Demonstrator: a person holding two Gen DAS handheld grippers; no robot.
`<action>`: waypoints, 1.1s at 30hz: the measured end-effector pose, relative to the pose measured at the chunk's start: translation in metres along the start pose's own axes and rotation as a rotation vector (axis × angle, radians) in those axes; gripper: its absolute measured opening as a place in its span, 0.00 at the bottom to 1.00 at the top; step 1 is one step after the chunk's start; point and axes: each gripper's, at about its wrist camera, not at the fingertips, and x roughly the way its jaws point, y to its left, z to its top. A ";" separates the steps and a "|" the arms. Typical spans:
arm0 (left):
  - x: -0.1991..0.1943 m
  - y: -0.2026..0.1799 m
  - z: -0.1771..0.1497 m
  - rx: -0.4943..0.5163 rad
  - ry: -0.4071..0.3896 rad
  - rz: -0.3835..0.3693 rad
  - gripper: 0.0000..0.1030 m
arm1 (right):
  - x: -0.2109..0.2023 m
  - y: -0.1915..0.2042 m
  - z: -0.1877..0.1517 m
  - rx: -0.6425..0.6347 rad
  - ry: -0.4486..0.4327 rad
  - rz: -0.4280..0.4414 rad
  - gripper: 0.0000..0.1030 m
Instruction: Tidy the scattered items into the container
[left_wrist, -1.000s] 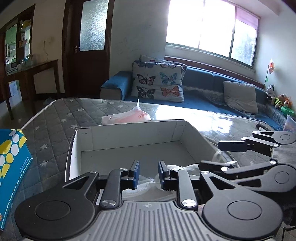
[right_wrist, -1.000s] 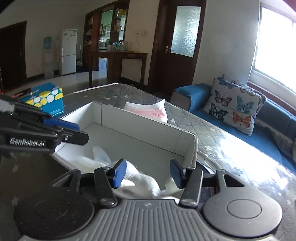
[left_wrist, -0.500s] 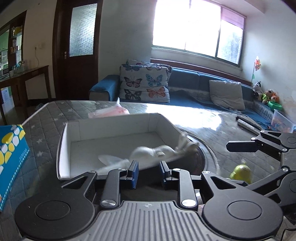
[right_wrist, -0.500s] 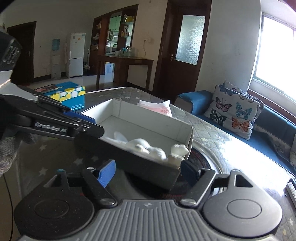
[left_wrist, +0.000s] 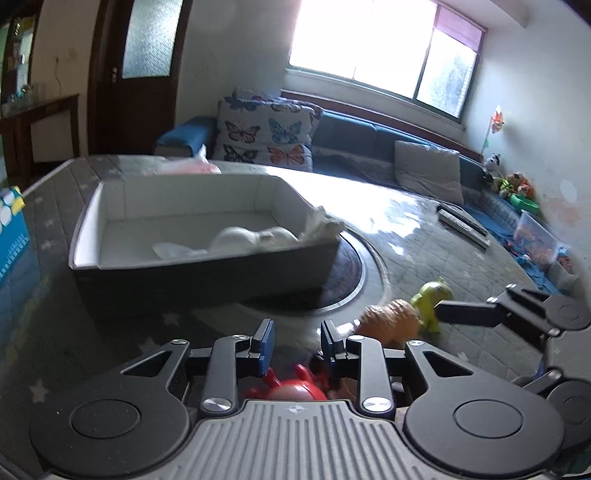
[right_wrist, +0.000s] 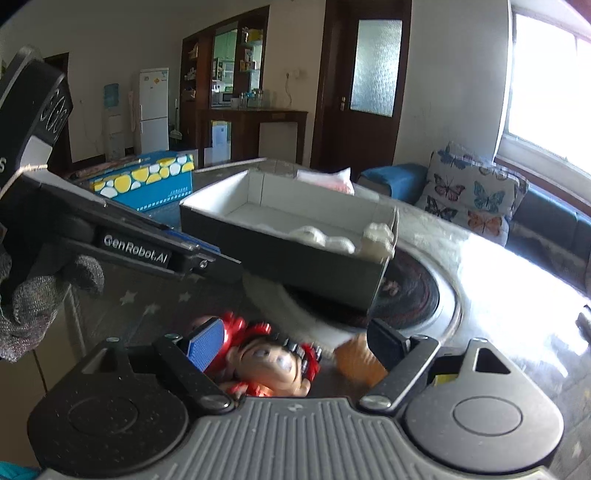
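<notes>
A grey box with white inside (left_wrist: 207, 266) stands on the table and holds a white glove (left_wrist: 255, 236) that drapes over its right corner; the box shows in the right wrist view too (right_wrist: 280, 254). My left gripper (left_wrist: 293, 341) is open and empty above a red toy figure (left_wrist: 295, 387). My right gripper (right_wrist: 295, 343) is wide open over that red figure (right_wrist: 269, 362), with an orange toy (right_wrist: 354, 362) by its right finger. The orange toy (left_wrist: 391, 317) and a green toy (left_wrist: 432, 295) lie on the table to the right.
A blue and yellow box (right_wrist: 147, 181) lies at the table's left. A pink packet (right_wrist: 328, 179) lies behind the grey box. A round dark mat (left_wrist: 347, 273) sits under the box's right end. Remote-like bars (left_wrist: 461, 225) lie far right.
Both grippers have pulled back and away from the box, leaving the white glove inside it. The red, orange and green toys have come into view. My right gripper has opened wider.
</notes>
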 end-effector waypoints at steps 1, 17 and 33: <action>0.001 -0.002 -0.002 0.001 0.006 -0.005 0.29 | 0.001 0.001 -0.003 0.009 0.008 0.005 0.84; 0.017 -0.005 -0.008 -0.032 0.055 -0.065 0.29 | 0.025 0.006 -0.031 0.090 0.089 0.031 0.84; 0.033 0.006 -0.005 -0.111 0.101 -0.127 0.30 | 0.015 -0.015 -0.035 0.152 0.078 -0.005 0.84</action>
